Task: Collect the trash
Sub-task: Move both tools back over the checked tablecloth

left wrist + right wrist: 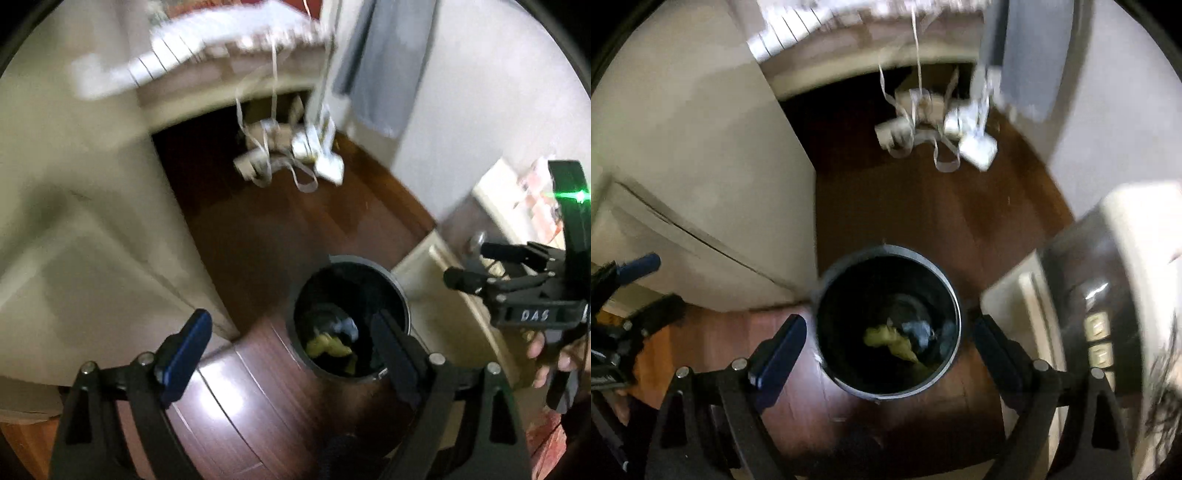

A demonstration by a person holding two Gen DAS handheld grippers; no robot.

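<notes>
Both grippers point steeply down over a round black bin standing on a dark wood floor (886, 206). Right gripper (886, 343): jaws spread wide, one finger each side of the bin (945, 288) rim, nothing between the pads, nothing held. Left gripper (291, 343): jaws also wide apart and empty; its right finger overlaps the bin (399, 291) mouth, its left finger sits over bare floor.

Trash is at the bottom of the bin: a crumpled yellow-green piece (892, 341) beside a bluish-grey wad (919, 330).

A pale cabinet (701, 166) stands just left of the bin; a pale unit with a dark top (1082, 266) stands on the right.

Farther back on the floor: loose white ribbon strips (945, 162) and a few boxes (894, 133), lying by the edge of a bed (229, 48). Heavy blur there, details unclear.
</notes>
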